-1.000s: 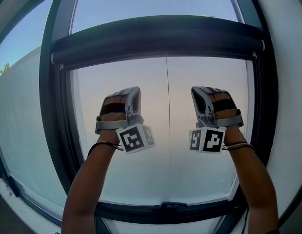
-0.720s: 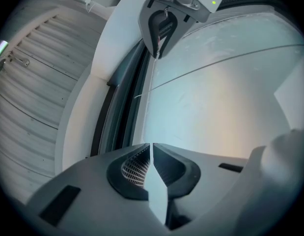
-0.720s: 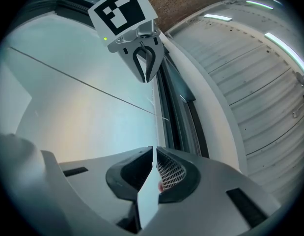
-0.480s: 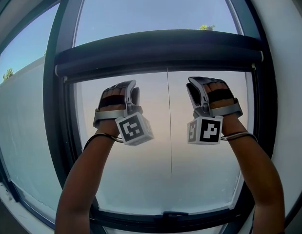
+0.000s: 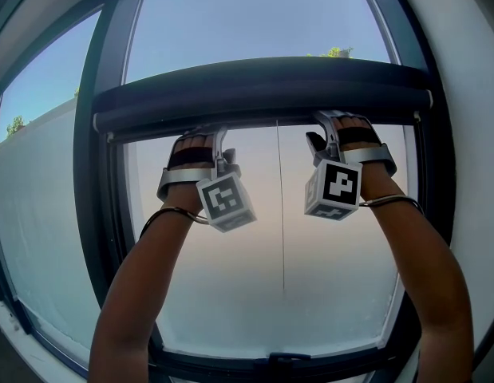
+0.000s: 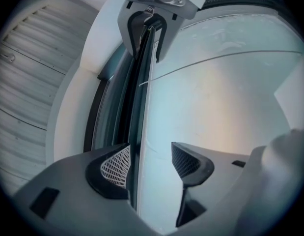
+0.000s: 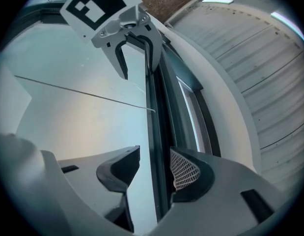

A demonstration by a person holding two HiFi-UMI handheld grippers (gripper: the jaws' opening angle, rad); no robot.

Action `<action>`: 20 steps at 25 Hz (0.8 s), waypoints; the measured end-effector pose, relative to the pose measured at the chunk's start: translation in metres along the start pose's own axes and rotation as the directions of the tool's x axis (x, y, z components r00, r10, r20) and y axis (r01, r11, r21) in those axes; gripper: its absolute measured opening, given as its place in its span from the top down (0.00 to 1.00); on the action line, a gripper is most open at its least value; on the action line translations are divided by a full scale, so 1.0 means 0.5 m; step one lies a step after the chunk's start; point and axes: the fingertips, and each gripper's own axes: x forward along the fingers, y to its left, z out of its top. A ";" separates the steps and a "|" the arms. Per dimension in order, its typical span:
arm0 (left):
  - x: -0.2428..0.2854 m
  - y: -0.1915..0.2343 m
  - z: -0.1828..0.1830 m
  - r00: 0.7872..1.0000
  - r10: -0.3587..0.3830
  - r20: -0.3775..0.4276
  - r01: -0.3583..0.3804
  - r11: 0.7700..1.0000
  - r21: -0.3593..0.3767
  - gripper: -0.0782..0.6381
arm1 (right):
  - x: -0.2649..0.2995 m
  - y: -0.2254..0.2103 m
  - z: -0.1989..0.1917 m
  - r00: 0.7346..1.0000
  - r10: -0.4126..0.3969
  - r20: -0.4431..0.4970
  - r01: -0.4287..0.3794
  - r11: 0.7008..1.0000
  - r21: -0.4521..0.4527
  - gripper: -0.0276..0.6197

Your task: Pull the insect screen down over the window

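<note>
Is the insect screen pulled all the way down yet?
No: its dark bar sits high, the glass beneath it uncovered.

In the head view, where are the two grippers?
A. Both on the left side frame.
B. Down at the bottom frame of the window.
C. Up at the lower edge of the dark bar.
C: the left gripper and the right gripper both reach the lower edge of the dark bar. Its thin edge stands between each one's fingers, which have just been opening.
</note>
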 end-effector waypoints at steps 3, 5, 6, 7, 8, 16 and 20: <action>-0.003 0.002 -0.004 1.000 0.005 0.004 -0.005 1.000 0.003 0.55 | 0.010 0.001 -0.013 0.998 0.050 -0.026 -0.050 0.999 0.006 0.67; -0.003 0.008 -0.007 1.000 0.012 0.003 -0.012 1.000 -0.001 0.55 | 0.016 0.006 -0.019 0.997 0.071 -0.037 -0.071 0.997 -0.004 0.67; -0.003 0.012 -0.008 1.000 0.015 0.001 -0.015 1.000 -0.003 0.55 | 0.018 0.009 -0.021 0.996 0.081 -0.044 -0.081 0.997 -0.007 0.67; -0.002 0.016 -0.010 1.000 0.014 -0.003 -0.014 1.000 -0.005 0.54 | 0.021 0.012 -0.025 0.995 0.090 -0.052 -0.091 0.996 -0.009 0.67; 0.001 0.020 -0.011 1.000 0.011 -0.006 -0.011 1.000 -0.008 0.54 | 0.025 0.015 -0.030 0.993 0.098 -0.059 -0.098 0.995 -0.009 0.67; 0.036 0.023 -0.027 0.999 -0.015 -0.030 0.014 1.000 -0.006 0.54 | 0.034 0.029 -0.049 0.989 0.116 -0.096 -0.122 0.991 -0.061 0.67; 0.036 0.021 -0.027 0.999 -0.037 -0.039 0.036 0.999 -0.029 0.54 | 0.037 0.025 -0.044 0.991 0.098 -0.088 -0.105 0.992 -0.075 0.67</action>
